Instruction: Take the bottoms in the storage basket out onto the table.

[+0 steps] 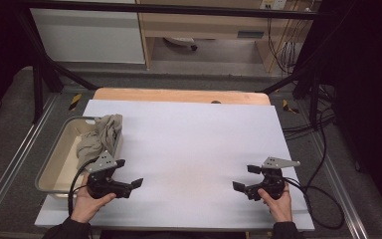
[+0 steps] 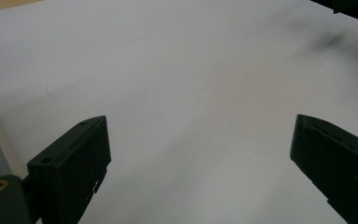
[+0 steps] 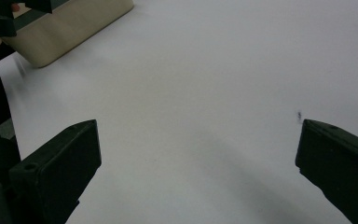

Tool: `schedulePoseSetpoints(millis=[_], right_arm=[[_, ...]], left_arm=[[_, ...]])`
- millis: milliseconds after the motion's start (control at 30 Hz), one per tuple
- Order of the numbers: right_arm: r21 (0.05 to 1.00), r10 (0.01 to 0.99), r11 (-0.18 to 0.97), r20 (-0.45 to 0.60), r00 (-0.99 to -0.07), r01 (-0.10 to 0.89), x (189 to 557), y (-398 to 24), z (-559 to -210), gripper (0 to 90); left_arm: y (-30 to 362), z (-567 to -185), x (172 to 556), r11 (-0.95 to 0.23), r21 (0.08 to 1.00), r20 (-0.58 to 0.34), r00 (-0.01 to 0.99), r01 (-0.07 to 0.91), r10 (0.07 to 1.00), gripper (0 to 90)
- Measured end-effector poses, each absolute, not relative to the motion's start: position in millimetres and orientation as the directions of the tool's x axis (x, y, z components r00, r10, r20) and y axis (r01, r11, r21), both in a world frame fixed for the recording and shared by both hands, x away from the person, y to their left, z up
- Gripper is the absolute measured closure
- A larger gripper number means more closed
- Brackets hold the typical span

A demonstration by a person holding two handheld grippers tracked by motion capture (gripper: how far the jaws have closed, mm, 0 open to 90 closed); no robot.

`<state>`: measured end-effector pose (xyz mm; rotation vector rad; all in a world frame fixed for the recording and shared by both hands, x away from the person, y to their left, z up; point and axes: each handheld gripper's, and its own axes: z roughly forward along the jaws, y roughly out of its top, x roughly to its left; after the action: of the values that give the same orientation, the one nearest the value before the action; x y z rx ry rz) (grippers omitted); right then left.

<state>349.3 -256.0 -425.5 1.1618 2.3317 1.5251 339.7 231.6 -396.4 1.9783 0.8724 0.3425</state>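
Observation:
A crumpled grey-beige cloth lies in a beige bin at the table's left edge, draped partly over the bin's right wall. My left gripper rests on the white table sheet just right of the bin, its jaws wide open with nothing between them. In the left gripper view the left gripper has only bare sheet between its black jaws. My right gripper sits near the front right of the sheet, also open and empty. The right gripper frames bare sheet, with the bin far off at upper left.
A wooden tabletop edge shows beyond the sheet. Black frame struts run at both back corners. Cables trail off the table's right side. A desk and white panel stand behind.

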Motion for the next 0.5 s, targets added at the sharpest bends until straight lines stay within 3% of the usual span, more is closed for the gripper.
schedulePoseSetpoints(millis=[500], right_arm=[[0.822,0.655,0.197,0.295,-0.695,0.535,349.8,-256.3,-425.3,0.6]], left_arm=[[232.8,-390.4,337.1,-0.324,0.839,-0.099,0.707,0.438,0.701,5.7]])
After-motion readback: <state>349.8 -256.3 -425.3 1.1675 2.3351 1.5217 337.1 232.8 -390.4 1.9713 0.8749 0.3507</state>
